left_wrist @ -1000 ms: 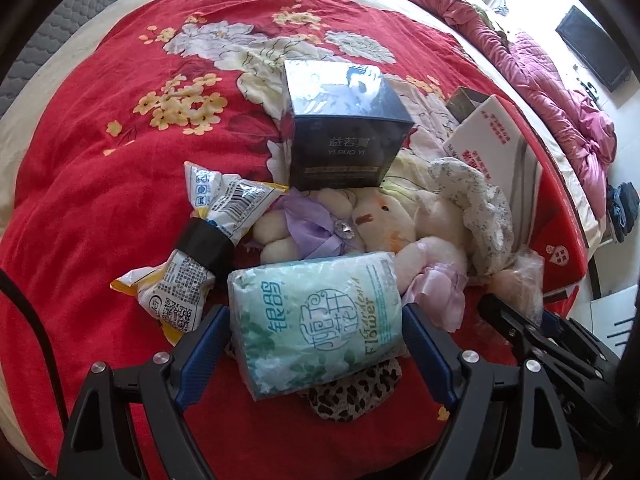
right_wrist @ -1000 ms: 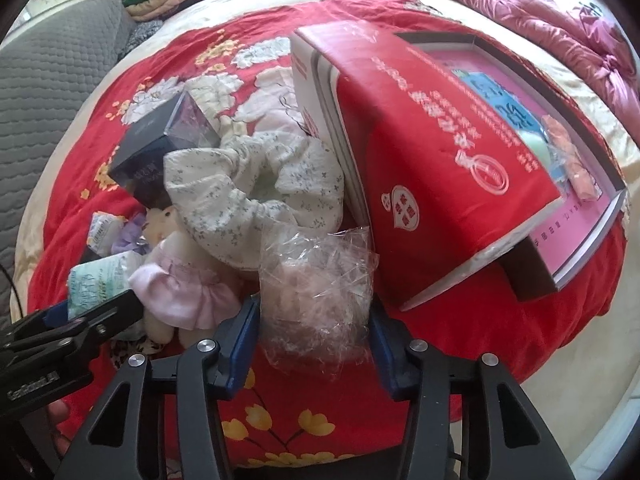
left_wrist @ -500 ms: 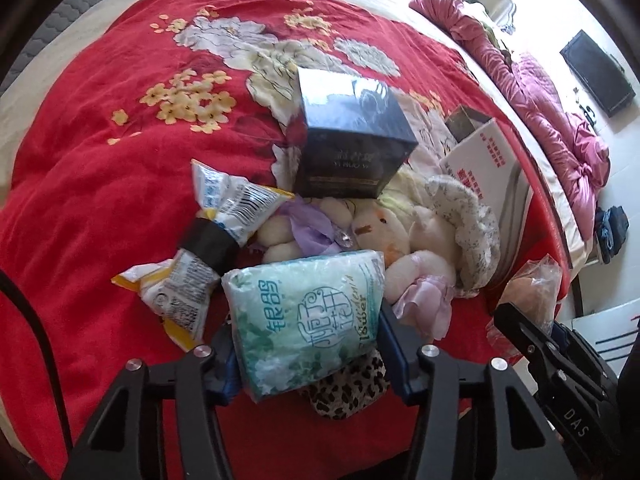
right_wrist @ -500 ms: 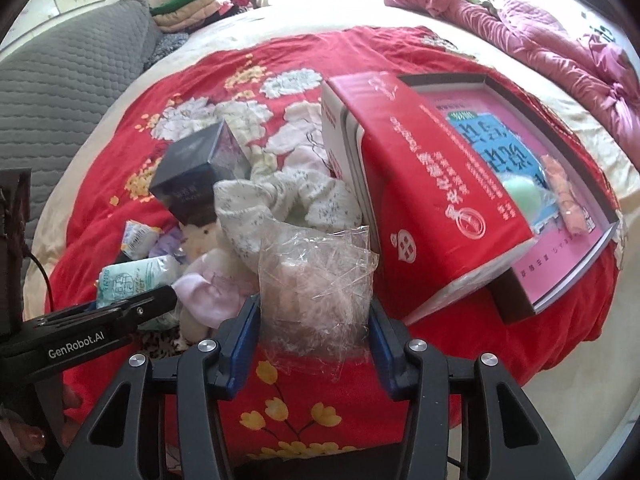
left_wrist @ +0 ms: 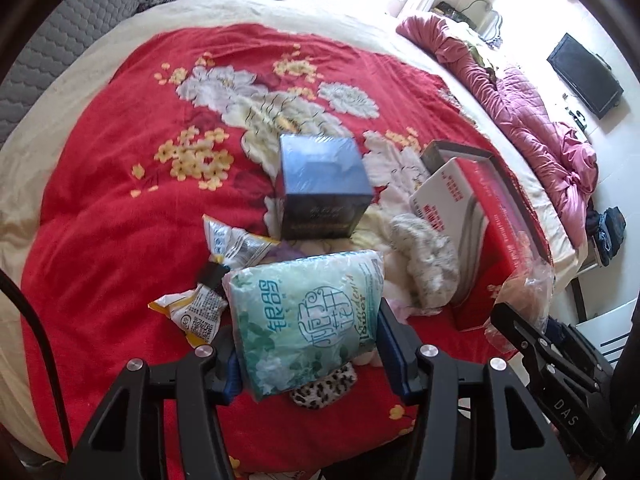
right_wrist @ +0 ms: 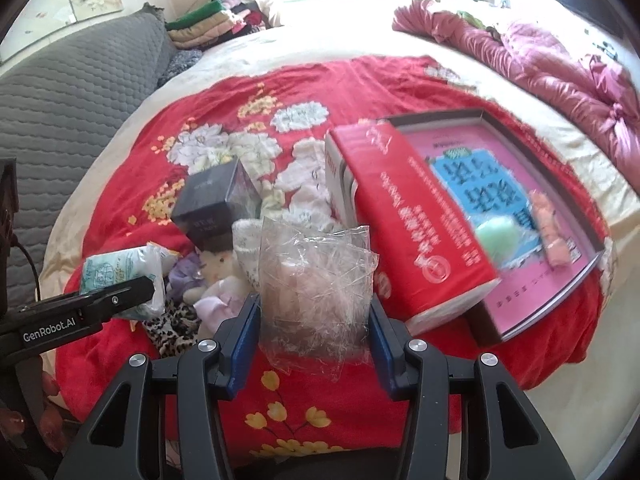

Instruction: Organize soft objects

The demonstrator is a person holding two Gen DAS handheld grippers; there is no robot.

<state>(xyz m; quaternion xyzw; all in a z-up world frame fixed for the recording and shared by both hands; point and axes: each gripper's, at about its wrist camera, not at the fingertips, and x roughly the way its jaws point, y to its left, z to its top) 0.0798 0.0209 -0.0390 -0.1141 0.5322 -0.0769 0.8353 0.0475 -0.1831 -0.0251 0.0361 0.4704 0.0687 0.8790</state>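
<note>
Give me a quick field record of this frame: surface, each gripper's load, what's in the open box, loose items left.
surface: red floral blanket
left gripper: shut on green tissue pack
right gripper: shut on clear plastic bag
open red box: green round item, pink item
loose: dark blue box, snack packet, plush toys

Pale green floral tissue pack, red flowered blanket, dark blue box
</note>
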